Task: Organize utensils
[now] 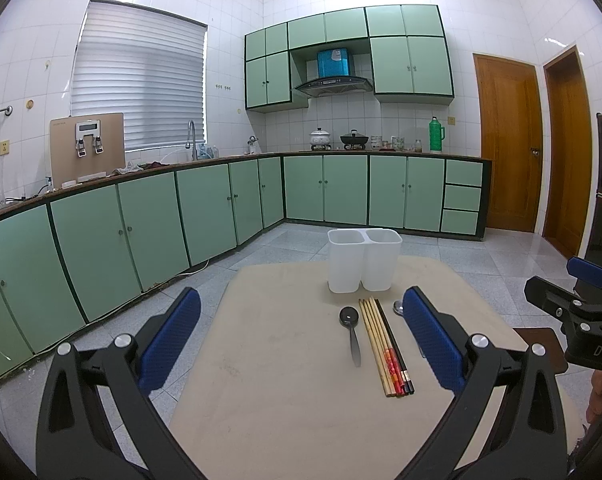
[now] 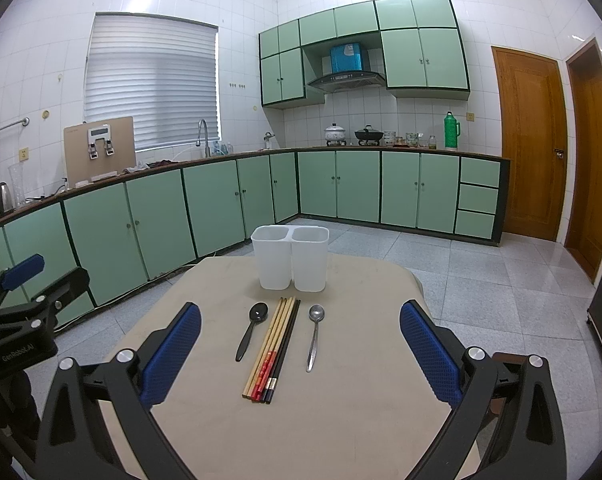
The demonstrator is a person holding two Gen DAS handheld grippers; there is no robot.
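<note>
both grippers' fingers [image 2: 429, 354] wide, chopsticks [image 2: 272, 350] mid-table [image 2: 361, 420], holder [image 2: 291, 258] at far edge

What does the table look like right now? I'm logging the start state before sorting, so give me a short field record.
surface: beige table
container: white two-compartment holder, upright at the far edge, nothing visibly sticking out
black spoon: flat on the table, left of the chopsticks
chopsticks: bundled side by side, flat, in front of the holder
metal spoon: flat, right of the chopsticks
left gripper: open, holding nothing
right gripper: open, holding nothing
</note>
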